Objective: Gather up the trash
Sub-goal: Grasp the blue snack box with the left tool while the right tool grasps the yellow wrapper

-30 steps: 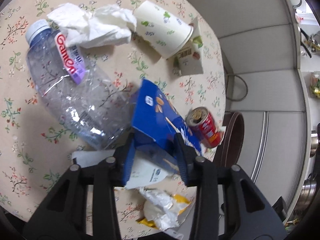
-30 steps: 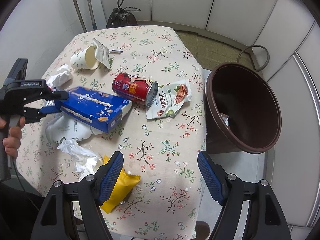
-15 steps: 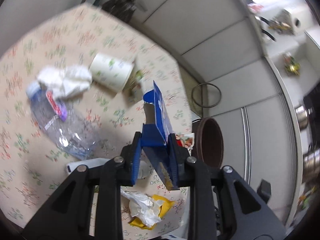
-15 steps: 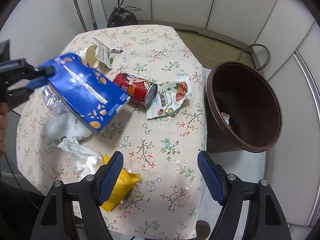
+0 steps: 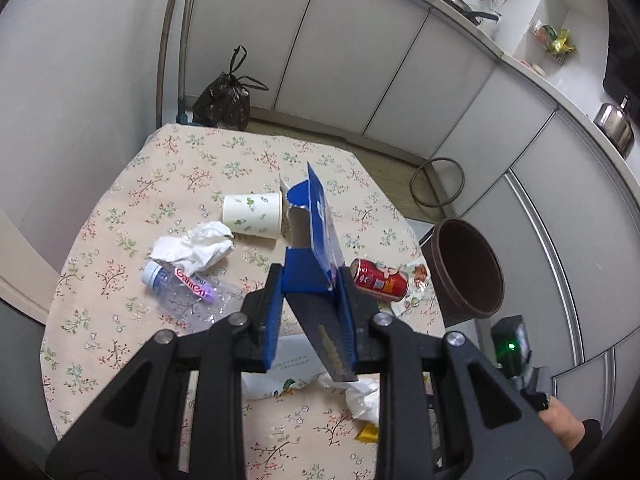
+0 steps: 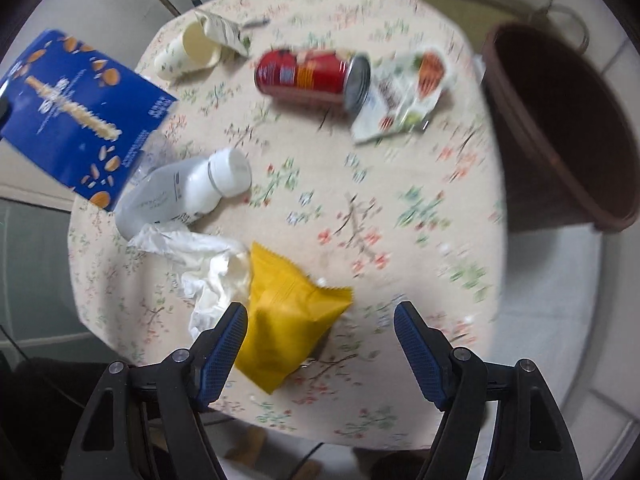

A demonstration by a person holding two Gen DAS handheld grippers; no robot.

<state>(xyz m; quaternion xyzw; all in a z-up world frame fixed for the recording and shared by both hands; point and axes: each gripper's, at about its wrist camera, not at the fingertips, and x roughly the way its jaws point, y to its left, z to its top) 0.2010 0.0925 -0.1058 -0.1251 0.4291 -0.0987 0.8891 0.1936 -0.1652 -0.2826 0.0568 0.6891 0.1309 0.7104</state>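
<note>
My left gripper (image 5: 310,312) is shut on a blue snack box (image 5: 320,216) and holds it high above the floral table (image 5: 160,184); the box also shows in the right wrist view (image 6: 76,116). My right gripper (image 6: 320,344) is open, low over the table's near edge, with a yellow snack packet (image 6: 288,316) between its fingers. The brown trash bin (image 5: 468,268) stands beside the table on the right and also shows in the right wrist view (image 6: 560,128).
On the table lie a red can (image 6: 308,74), a snack wrapper (image 6: 408,92), a paper cup (image 5: 252,216), crumpled tissue (image 5: 196,246), a clear bottle (image 5: 188,292), a white bottle (image 6: 184,196) and more tissue (image 6: 208,272). A black bag (image 5: 224,100) sits on the floor.
My left gripper has lifted the blue box off the table and risen well above it. My right gripper has dropped towards the yellow packet at the table's near edge.
</note>
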